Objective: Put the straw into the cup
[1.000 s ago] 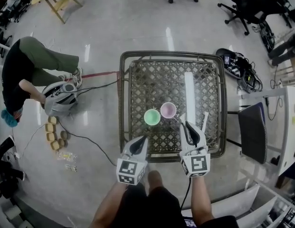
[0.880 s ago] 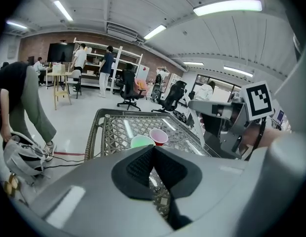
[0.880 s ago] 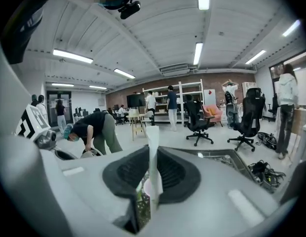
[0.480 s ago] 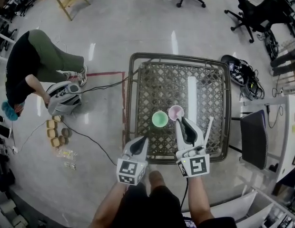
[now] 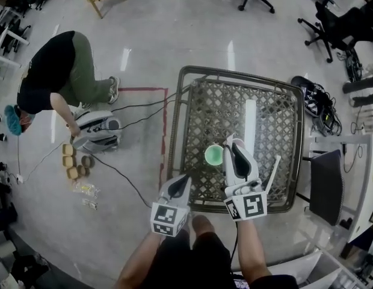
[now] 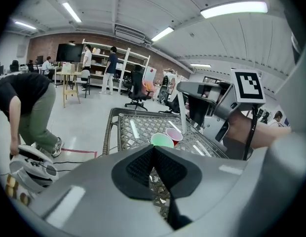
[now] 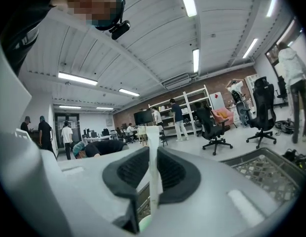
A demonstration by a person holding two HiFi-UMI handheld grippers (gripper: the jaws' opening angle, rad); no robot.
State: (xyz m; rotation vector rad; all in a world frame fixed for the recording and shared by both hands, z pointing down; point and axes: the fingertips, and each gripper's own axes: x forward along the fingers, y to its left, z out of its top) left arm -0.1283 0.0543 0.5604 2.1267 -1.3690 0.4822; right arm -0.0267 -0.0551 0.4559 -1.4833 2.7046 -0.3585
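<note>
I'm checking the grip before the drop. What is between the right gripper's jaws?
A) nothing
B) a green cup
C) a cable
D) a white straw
D: the right gripper view shows the right gripper shut on a white straw that stands upright between its jaws.

Cups [image 6: 164, 139] side by side on table [image 5: 271, 119], straw [image 7: 153, 152] upright just above — crouching person [image 5: 54, 77] left of table
</note>
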